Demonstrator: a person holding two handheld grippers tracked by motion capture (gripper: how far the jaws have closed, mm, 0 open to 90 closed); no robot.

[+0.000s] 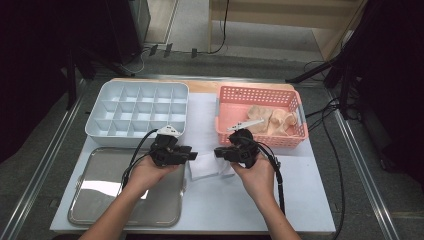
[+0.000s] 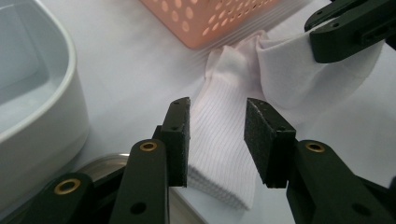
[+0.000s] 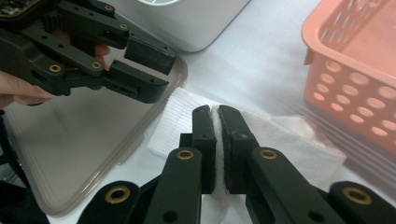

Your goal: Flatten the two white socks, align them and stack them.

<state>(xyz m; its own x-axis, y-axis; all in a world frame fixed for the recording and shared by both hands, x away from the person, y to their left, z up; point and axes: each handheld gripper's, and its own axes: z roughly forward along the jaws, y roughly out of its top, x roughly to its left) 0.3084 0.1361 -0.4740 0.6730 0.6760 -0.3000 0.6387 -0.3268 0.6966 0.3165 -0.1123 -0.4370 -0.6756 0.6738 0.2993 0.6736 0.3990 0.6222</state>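
While the tabletop [image 1: 300, 200] carries a white divided box [image 1: 137, 112], a pink basket [image 1: 260, 117] and a metal tray [image 1: 100, 195], a white ribbed sock [image 2: 224, 154] is seen lying between the tray and the basket, one part lifted. The right hand-held gripper [image 3: 217, 140] is clamped on the sock's fabric, whereas the left hand-held gripper [image 2: 217, 140] is held about half open, nothing pressed between its pads, the sock's flat end lying just ahead. For a clean fold, the free end should be pinched squarely by the left while the right's hold is kept firm.
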